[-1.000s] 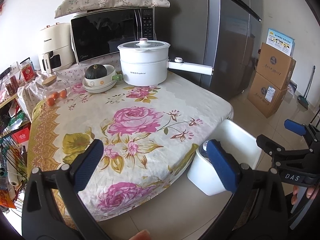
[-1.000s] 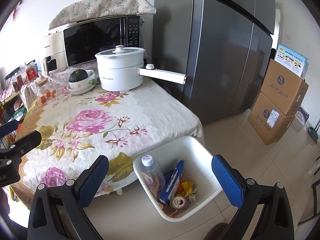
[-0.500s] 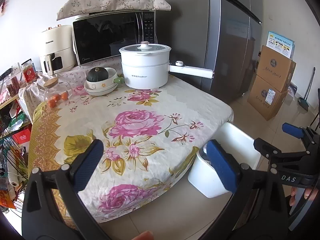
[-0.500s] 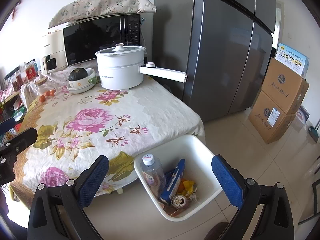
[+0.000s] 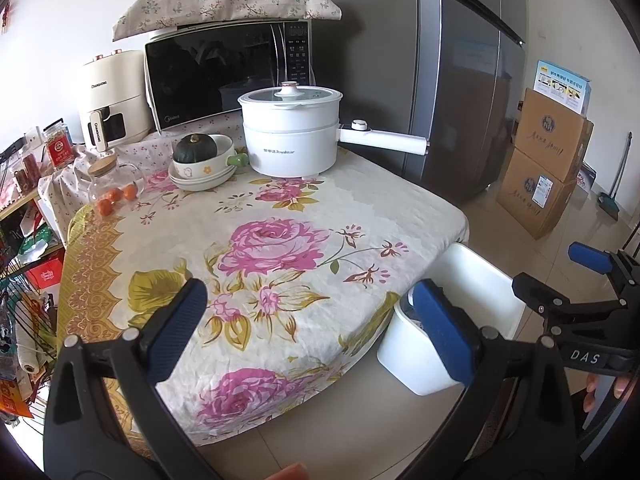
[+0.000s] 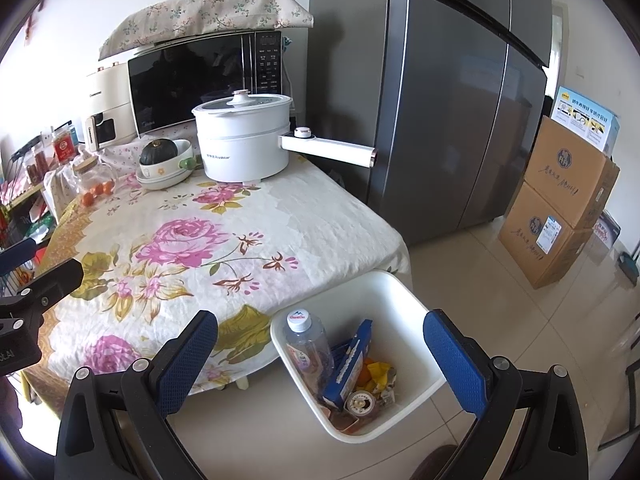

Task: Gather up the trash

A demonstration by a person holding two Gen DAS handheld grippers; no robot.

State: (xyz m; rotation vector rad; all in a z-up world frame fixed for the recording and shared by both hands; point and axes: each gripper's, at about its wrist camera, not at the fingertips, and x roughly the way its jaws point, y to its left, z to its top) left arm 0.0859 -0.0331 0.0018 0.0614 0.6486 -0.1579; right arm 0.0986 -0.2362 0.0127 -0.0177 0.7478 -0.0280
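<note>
A white bin (image 6: 404, 300) stands on the floor at the table's near right corner. Inside it lie a clear plastic bottle (image 6: 306, 344), a blue carton (image 6: 348, 364), a round can (image 6: 360, 402) and crumpled yellow wrappers (image 6: 378, 372). My right gripper (image 6: 320, 352) hangs open above the bin, nothing between its blue pads. My left gripper (image 5: 310, 328) is open too, over the table's front edge with the bin (image 5: 476, 280) at its right finger. The right gripper (image 5: 588, 280) also shows at the right edge of the left wrist view.
The floral tablecloth (image 5: 280, 240) carries a white electric pot (image 5: 290, 132) with a long handle, a bowl with a green squash (image 5: 200, 158), a glass jar (image 5: 114, 188), a microwave (image 5: 228, 72) and an air fryer (image 5: 112, 100). Beyond stand a grey fridge (image 6: 452, 92), stacked cardboard boxes (image 6: 560, 200) and a cluttered rack (image 5: 24, 248).
Both views have drifted slightly, with the table scene sitting a little higher and farther. Both grippers stay open and the bin's contents have not moved.
</note>
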